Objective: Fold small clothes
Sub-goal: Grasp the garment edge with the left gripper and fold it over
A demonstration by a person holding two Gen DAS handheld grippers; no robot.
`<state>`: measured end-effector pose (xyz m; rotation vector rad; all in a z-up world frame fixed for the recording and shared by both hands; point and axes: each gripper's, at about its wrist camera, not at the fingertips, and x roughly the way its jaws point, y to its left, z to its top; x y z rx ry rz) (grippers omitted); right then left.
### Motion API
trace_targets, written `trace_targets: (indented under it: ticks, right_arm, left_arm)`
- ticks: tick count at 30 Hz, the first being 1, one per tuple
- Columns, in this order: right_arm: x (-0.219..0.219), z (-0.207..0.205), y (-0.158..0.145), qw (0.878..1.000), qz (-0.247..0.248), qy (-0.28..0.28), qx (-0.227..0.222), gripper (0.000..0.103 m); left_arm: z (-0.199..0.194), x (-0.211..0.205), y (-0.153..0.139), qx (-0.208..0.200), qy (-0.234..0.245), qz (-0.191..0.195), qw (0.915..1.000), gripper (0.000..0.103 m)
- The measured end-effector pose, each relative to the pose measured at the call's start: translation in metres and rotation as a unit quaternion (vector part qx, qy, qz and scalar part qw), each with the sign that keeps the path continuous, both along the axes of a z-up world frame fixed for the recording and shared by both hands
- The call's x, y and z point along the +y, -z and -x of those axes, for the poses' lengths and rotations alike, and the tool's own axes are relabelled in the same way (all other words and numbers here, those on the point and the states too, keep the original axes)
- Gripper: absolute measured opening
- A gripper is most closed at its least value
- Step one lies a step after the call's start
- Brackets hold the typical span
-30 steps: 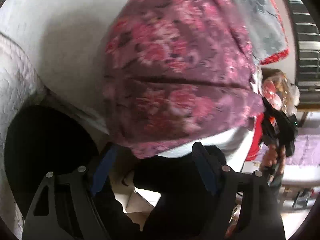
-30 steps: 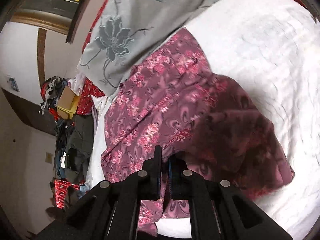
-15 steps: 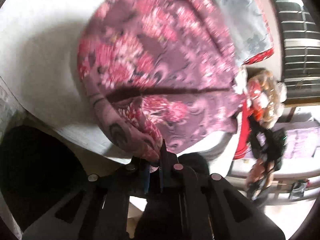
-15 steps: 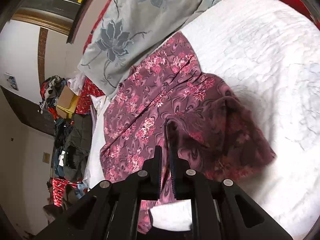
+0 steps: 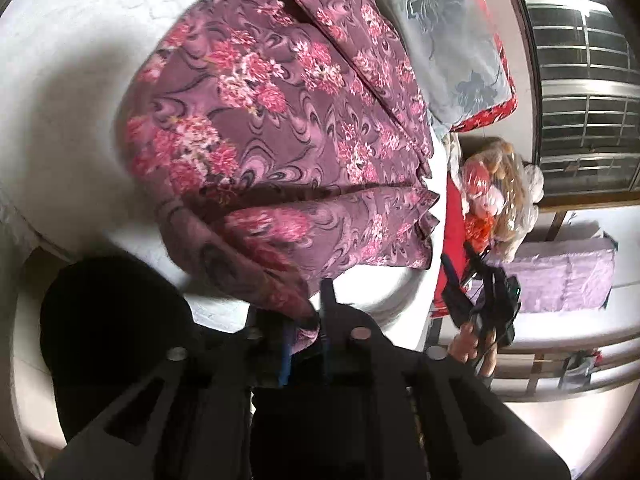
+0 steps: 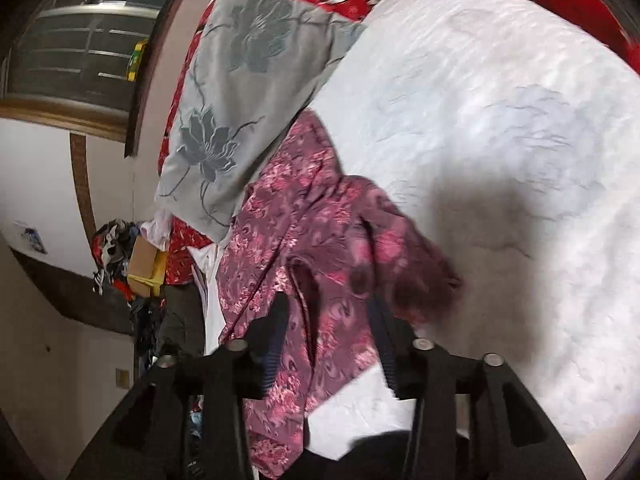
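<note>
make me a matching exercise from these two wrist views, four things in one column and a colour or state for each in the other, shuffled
Things:
1. floral garment
2. pillow
3. left claw
4. right claw

States or colours:
A. grey with dark flowers
B. open, cloth lying loose between its fingers
C. purple with pink blossoms
D. pinching a gathered edge of cloth

Pairs: 1-C, 2-A, 3-D, 4-B
</note>
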<state>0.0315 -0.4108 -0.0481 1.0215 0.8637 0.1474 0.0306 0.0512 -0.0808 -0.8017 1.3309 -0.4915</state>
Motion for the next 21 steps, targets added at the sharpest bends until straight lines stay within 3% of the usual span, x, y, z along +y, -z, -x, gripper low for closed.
trace_targets:
  ticks: [1, 2, 3, 6, 7, 8, 9, 11, 15, 21]
  right_arm:
    - [0.003, -0.01, 0.005, 1.0, 0.007, -0.001, 0.009, 0.049]
    - [0.006, -0.019, 0.009, 1.0, 0.018, -0.003, 0.024, 0.05]
    - [0.009, -0.03, 0.015, 0.998, 0.037, -0.003, 0.044, 0.05]
    - [0.016, -0.05, 0.031, 0.997, 0.041, -0.008, 0.063, 0.05]
    - [0.019, -0.055, 0.033, 0.997, 0.045, -0.015, 0.066, 0.049]
    - [0.022, -0.057, 0.032, 0.997, 0.048, -0.024, 0.063, 0.036]
    - [0.025, -0.061, 0.031, 0.997, 0.041, -0.047, 0.055, 0.009]
    - [0.027, -0.059, 0.023, 0.996, 0.043, -0.061, 0.038, 0.006]
    - [0.02, -0.045, -0.003, 0.997, 0.024, -0.067, -0.014, 0.006]
    - [0.003, -0.045, -0.037, 0.996, 0.005, -0.051, -0.067, 0.006]
  left_arm:
    - [-0.003, -0.001, 0.001, 0.003, -0.001, 0.0, 1.0, 0.027]
    - [-0.005, -0.002, 0.003, 0.008, -0.004, 0.001, 1.0, 0.041]
    - [-0.007, -0.002, 0.006, 0.015, -0.009, 0.003, 0.9998, 0.046]
    - [-0.013, -0.006, 0.016, 0.034, -0.007, 0.011, 0.9993, 0.047]
    - [-0.015, -0.006, 0.018, 0.038, -0.005, 0.013, 0.9992, 0.038]
    - [-0.017, -0.007, 0.019, 0.041, -0.002, 0.013, 0.9991, 0.019]
    - [-0.019, -0.006, 0.02, 0.046, 0.003, 0.013, 0.9989, 0.01]
    - [-0.021, -0.001, 0.021, 0.055, 0.002, 0.02, 0.9983, 0.005]
    - [-0.021, 0.014, 0.008, 0.058, -0.01, 0.049, 0.997, 0.005]
    - [-0.038, 0.035, -0.039, 0.009, -0.039, 0.095, 0.9947, 0.005]
